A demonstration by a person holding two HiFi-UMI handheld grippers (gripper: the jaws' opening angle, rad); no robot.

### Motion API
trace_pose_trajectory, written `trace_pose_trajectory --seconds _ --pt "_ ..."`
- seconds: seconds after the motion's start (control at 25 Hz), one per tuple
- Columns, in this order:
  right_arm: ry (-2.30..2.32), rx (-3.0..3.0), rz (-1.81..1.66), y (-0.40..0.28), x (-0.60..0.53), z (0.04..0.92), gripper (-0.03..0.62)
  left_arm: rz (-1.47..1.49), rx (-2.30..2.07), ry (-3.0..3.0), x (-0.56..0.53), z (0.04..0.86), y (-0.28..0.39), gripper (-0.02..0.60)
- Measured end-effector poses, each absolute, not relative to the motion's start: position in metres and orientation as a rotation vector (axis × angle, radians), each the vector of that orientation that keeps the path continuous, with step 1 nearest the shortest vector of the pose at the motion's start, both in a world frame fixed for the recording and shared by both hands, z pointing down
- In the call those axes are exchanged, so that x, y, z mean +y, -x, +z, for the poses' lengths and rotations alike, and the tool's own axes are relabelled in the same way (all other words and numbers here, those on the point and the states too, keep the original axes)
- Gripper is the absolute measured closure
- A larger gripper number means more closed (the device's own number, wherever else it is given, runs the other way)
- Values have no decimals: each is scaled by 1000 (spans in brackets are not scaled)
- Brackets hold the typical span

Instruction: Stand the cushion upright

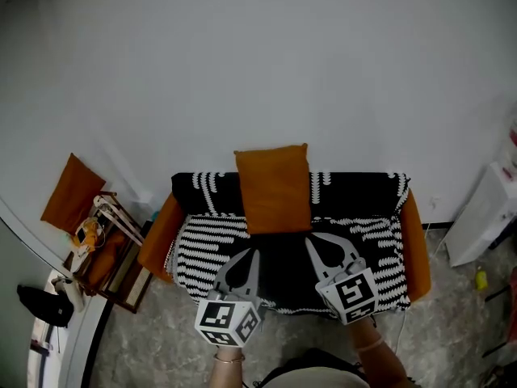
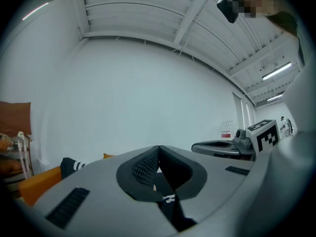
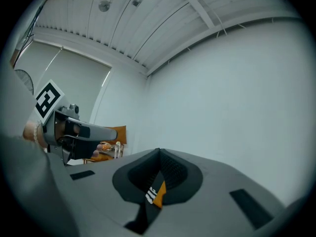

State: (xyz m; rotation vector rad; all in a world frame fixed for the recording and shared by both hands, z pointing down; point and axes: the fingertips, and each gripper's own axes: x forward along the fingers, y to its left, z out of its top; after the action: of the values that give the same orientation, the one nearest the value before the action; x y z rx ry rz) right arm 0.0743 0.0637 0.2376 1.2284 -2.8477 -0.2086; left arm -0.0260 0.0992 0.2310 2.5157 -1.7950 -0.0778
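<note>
**A:** Over the sofa [image 1: 417,241] now, and the cushion [image 1: 275,188] is standing on the seat. It's orange, set mid-sofa, leaning on the backrest with its top edge up against the wall [image 1: 266,63].

**B:** Both tools sit near it, low over the black-and-white throw [image 1: 206,241]. The left gripper [image 1: 253,253] points at the cushion's lower left corner, just short of it.

**A:** Its jaws?

**B:** Pressed pad to pad, tips meeting, as its own view shows [image 2: 159,148]. The right gripper [image 1: 310,241] is the same, closed tip to tip [image 3: 159,152], aimed at the lower right corner. A sliver of orange and throw pattern peeks through behind its pads.

**A:** Neither one touching the cushion?

**B:** They look apart from it, both held level.

**A:** And over on the left?

**B:** A spare cushion [image 1: 71,192], also orange, leaning by a rack [image 1: 109,217].
</note>
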Motion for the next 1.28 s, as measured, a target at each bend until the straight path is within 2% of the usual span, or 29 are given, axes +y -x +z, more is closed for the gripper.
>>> trace_pose_trajectory --seconds 0.64,1.28 --pt "-1285 -2791 -208 -55 88 241 587 -100 -1747 -2525 120 235 52 563" --pt "-1294 -2774 -192 -63 76 246 586 -85 -1705 -2524 102 245 37 563"
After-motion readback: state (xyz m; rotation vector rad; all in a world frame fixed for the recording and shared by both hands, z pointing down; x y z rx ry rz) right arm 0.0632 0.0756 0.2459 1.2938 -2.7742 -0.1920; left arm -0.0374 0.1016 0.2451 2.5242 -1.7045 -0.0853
